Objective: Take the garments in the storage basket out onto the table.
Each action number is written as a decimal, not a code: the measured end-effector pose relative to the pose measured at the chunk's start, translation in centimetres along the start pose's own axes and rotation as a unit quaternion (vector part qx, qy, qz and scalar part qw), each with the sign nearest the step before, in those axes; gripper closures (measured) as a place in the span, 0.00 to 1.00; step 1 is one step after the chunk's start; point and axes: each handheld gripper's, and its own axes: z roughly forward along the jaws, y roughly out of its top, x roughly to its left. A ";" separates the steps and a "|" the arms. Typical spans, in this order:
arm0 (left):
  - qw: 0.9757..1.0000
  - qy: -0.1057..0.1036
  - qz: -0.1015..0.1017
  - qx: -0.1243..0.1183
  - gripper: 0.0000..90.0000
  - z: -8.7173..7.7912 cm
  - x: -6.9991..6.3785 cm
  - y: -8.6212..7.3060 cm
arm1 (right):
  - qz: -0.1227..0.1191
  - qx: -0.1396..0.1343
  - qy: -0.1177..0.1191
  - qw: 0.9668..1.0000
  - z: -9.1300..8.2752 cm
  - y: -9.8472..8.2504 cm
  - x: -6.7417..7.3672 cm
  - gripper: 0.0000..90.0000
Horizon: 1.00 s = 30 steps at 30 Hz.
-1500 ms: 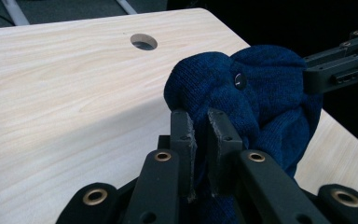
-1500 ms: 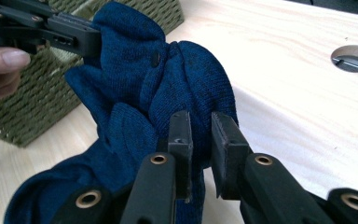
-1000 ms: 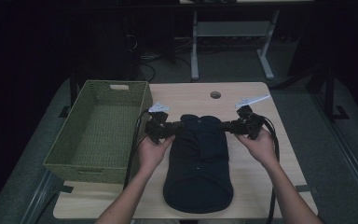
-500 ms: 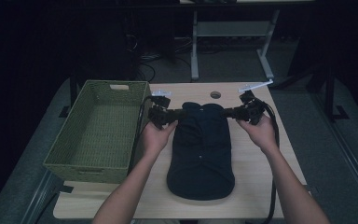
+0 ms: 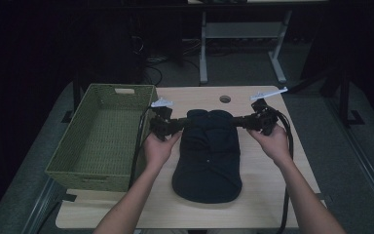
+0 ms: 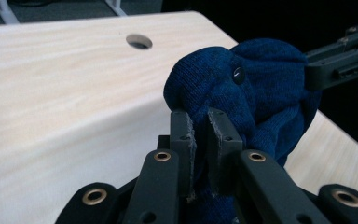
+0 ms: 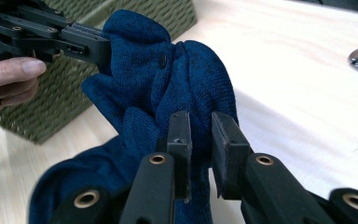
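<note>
The wooden bench (image 5: 268, 190) carries a green woven basket (image 5: 102, 136) at its left and, just beside it, a dark blue knitted garment (image 5: 208, 156) lying lengthwise at centre. The left tongs (image 5: 177, 124) are clamped on the garment's far left edge, the right tongs (image 5: 241, 122) on its far right edge, lifting that end slightly

High view looks down from above; both gripper views sit close, sharing the sweater (image 5: 209, 146).
</note>
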 end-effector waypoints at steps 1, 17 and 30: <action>1.000 0.002 0.003 0.001 0.91 -0.2 -0.2 -0.6 | -0.007 0.003 0.004 1.000 0.2 -0.9 0.6 0.87; 1.000 -0.008 0.022 0.020 0.91 -1.1 -1.5 -4.3 | -0.026 0.018 0.025 0.999 0.7 -4.0 2.7 0.87; 0.998 -0.030 0.034 0.038 0.91 -3.5 -2.9 -7.1 | -0.030 0.029 0.061 0.997 -0.5 -6.7 3.9 0.88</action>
